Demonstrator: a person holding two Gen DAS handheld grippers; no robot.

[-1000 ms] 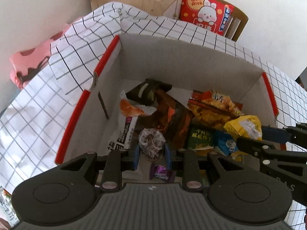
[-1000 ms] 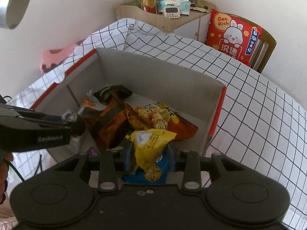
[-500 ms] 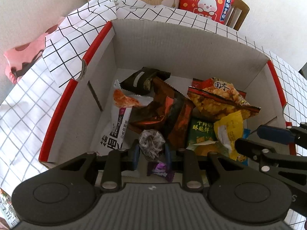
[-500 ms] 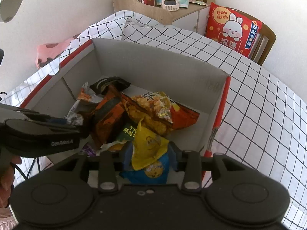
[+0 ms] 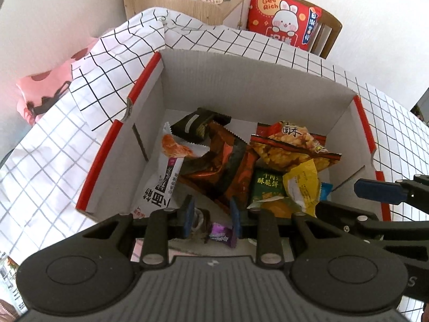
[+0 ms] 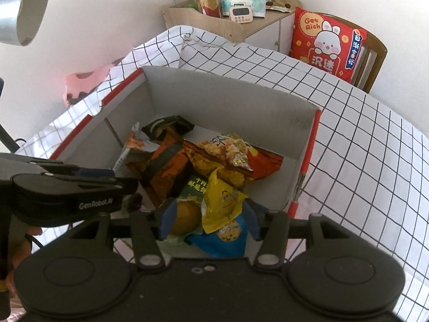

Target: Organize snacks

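Black-framed and tilted steeply down, both grippers hang over the near edge of the cardboard box [image 5: 257,80]. The left gripper [image 5: 211,212] has its blue fingers [image 5: 189,210] parted, no longer pressing the crinkled candy [image 5: 199,218] between them, a purple candy [image 5: 221,234] just beside. The right gripper [image 6: 207,216] is spreading, its fingers [image 6: 167,218] clear of the yellow-and-blue packet [image 6: 222,214] between them. Snack bags [image 5: 289,147] crowd the box on a checked cloth [image 6: 362,139].
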